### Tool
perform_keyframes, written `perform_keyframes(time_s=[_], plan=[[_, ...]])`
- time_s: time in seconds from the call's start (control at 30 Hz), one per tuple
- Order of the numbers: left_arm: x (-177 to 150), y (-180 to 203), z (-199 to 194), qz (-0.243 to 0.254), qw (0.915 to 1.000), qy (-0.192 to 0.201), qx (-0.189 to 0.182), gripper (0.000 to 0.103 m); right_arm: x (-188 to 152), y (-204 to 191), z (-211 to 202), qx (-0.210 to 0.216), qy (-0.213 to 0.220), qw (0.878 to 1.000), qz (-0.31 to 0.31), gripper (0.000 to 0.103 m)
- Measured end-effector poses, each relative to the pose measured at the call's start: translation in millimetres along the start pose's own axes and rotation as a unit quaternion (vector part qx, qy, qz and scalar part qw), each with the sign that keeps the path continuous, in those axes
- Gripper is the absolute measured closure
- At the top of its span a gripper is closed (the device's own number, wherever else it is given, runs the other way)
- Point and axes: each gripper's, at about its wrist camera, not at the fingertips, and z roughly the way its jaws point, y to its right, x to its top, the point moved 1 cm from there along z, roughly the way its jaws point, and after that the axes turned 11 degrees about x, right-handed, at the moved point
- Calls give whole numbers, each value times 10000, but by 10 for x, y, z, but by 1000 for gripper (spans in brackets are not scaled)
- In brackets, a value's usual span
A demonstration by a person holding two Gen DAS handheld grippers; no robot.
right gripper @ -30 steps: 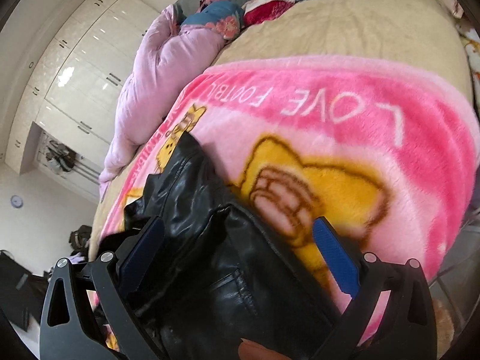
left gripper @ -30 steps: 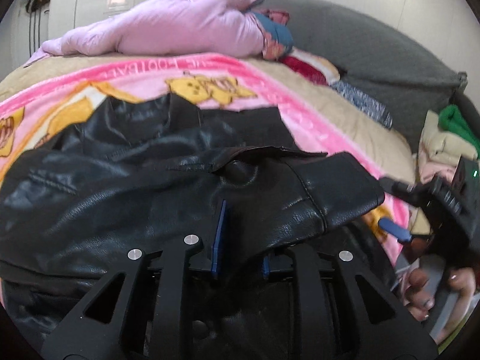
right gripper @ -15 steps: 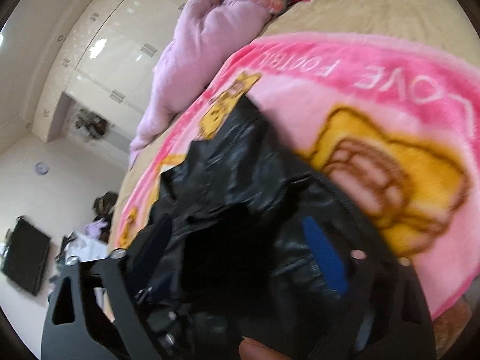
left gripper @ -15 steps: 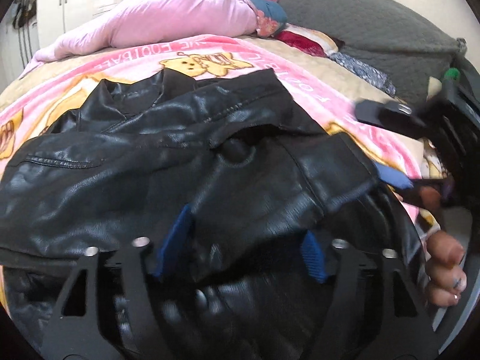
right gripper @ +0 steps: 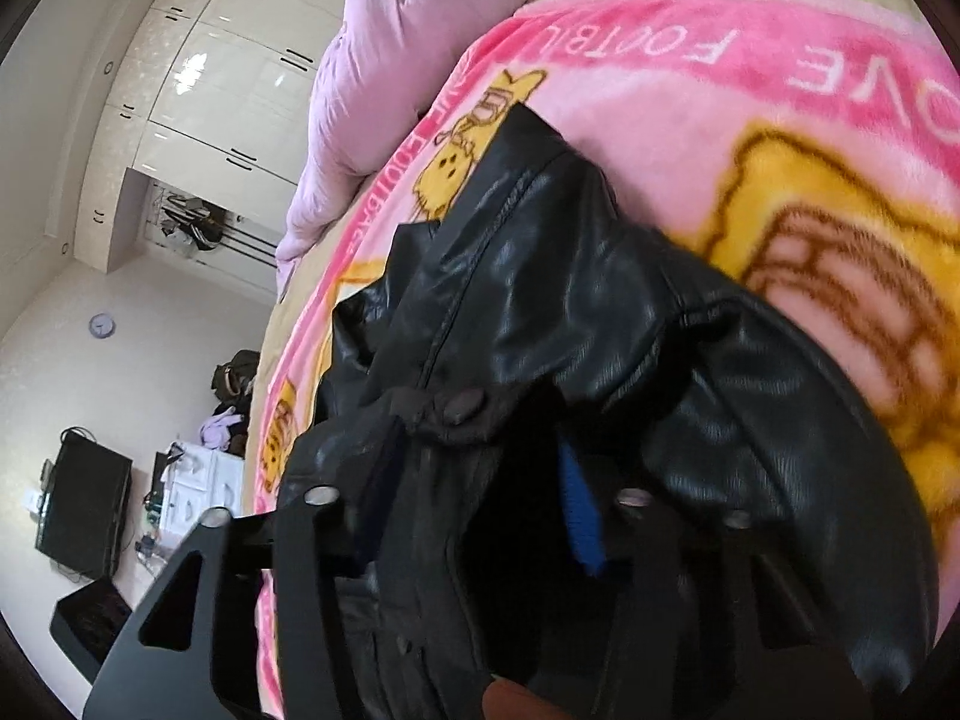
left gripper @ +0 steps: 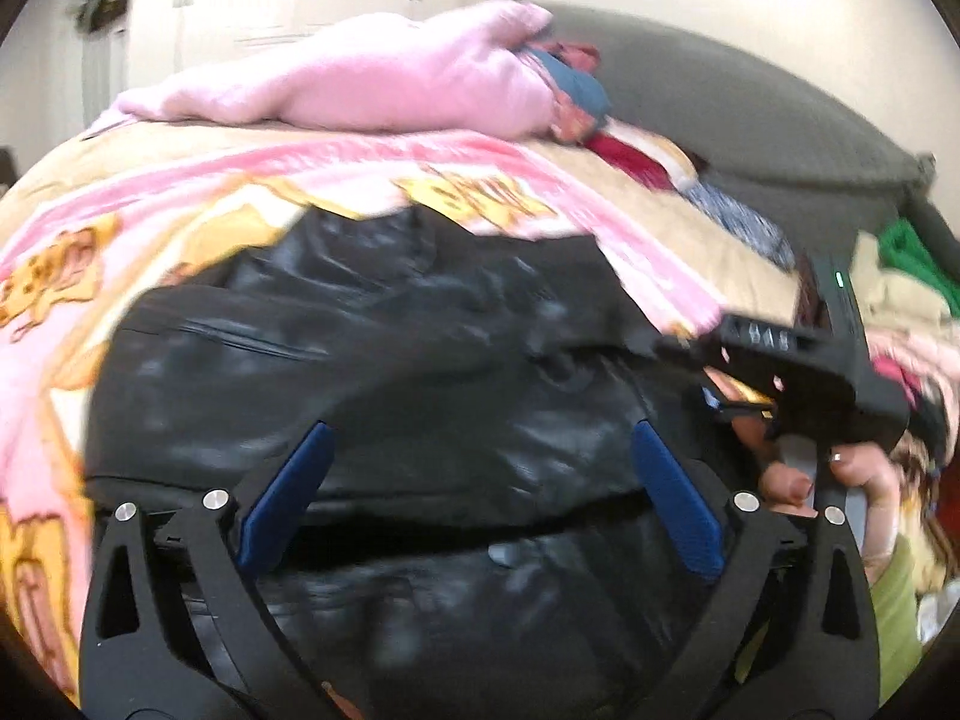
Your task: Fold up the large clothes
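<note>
While the left wrist view is blurred, it lists a black faux-leather jacket (left gripper: 384,372) lying crumpled across a pink plush blanket with yellow cartoon figures (left gripper: 180,192) on the bed, spread there, it seems, so the bed serves as a folding surface. Left gripper (left gripper: 480,492): jaws have just been opening and now stand wide, blue pads clear of the leather, the jacket beneath and between them but not pinched; judged a release after laying a portion down. Right gripper (left gripper: 714,354), seen here from the side: black body at the jacket's right edge, a hand (left gripper: 852,480) on its handle. Beyond, a pale pink quilt (left gripper: 372,84) heaped at the far side and a grey padded headboard (left gripper: 750,114). Right wrist view: same jacket (right gripper: 540,300), nearer, a snap tab raised just ahead of the fingers. Right gripper (right gripper: 480,480): jaws have just been closing, leather bunched between them, one blue pad (right gripper: 579,510) showing against the fold; pinched on the jacket's edge, likely to carry that side over. Background: glossy white wardrobe doors (right gripper: 198,84), a dark television (right gripper: 81,510) on the floor.
</note>
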Motion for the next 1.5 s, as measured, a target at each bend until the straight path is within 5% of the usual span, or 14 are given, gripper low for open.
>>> perform_keyframes(time_s=[0.07,0.23,0.47,1.1,1.2,1.3,1.5], plan=[[64,-233,-58,-294,9993,99,222,10,30,-98,32,-10,-34,9995,-302,82],[150,-786,-154,-1119,9922,192,509,10,82,-670,-39,-208,161,9855,-1678,87],[199,-1134,-241,-1627,9838,305,680,10,280,-1142,-175,-171,627,9589,-2763,91],[70,-661,489,-937,9942,-464,242,12,289,-560,17,-693,398,9711,-2251,91],[28,-602,499,-796,9954,-482,239,19,281,-558,21,-732,423,9704,-2264,91],[-12,-540,558,-585,9960,-601,298,39,275,-561,29,-837,460,9682,-2311,88],[-194,-468,737,-279,9951,-820,469,41,265,-496,-127,-1384,911,9616,-2188,72]])
